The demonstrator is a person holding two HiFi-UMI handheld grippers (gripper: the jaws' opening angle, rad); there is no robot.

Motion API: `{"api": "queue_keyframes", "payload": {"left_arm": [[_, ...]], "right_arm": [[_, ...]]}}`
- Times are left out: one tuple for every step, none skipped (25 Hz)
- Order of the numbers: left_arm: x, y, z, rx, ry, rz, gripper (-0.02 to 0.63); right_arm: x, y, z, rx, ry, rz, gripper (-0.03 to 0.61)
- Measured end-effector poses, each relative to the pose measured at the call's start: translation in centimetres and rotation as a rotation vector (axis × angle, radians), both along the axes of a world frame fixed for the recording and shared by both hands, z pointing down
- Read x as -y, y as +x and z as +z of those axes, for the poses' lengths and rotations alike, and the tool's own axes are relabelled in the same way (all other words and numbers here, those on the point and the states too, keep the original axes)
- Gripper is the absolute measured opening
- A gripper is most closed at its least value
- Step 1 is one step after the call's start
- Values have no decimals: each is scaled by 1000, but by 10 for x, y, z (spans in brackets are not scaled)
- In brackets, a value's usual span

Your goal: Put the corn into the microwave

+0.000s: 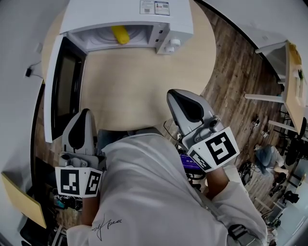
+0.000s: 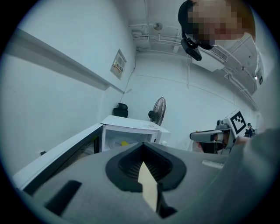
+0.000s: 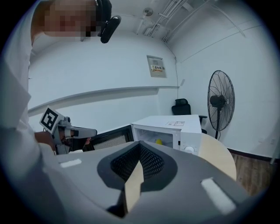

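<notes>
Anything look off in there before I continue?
Nothing spilled or damaged. The corn lies inside the microwave, whose door stands wide open. The left gripper and right gripper are shut and empty.

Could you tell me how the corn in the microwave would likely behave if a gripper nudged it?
The corn looks rounded and elongated, so it would probably roll rather than tip inside the microwave. It seems small and holds its shape, so it is likely stiff and light to push.

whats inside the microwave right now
A yellow corn cob lies inside the open microwave. From above, its top covers the cavity's rear; the gripper views show it too small to tell more.
</notes>
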State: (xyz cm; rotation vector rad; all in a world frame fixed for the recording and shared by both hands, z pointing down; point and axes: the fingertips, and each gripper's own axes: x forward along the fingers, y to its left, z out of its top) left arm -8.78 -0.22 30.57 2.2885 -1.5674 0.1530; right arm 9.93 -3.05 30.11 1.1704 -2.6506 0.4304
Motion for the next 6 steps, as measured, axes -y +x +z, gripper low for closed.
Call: {"api": "queue_keyframes", "payload": {"left_arm": [[0,0,0,1,-1,2,-9],[0,-1,0,3,-2,2,-9],[0,-1,1,4,-2,2,-9],[0,-2,1,4,-3,2,-9],[0,-2,1,4,-2,2,-9],[0,-3,1,5,-2,1,-9]], "right_arm": [[0,-1,0,-5,2,-2,11],[0,-1,1,-6,2,-4,11],[0,-2,1,-6,1,-6,11],[0,-3,1,-5,0,-8,11],[0,-5,2,-5,-1,-11,11],[0,-6,2,-4,-2,-13,11]]}}
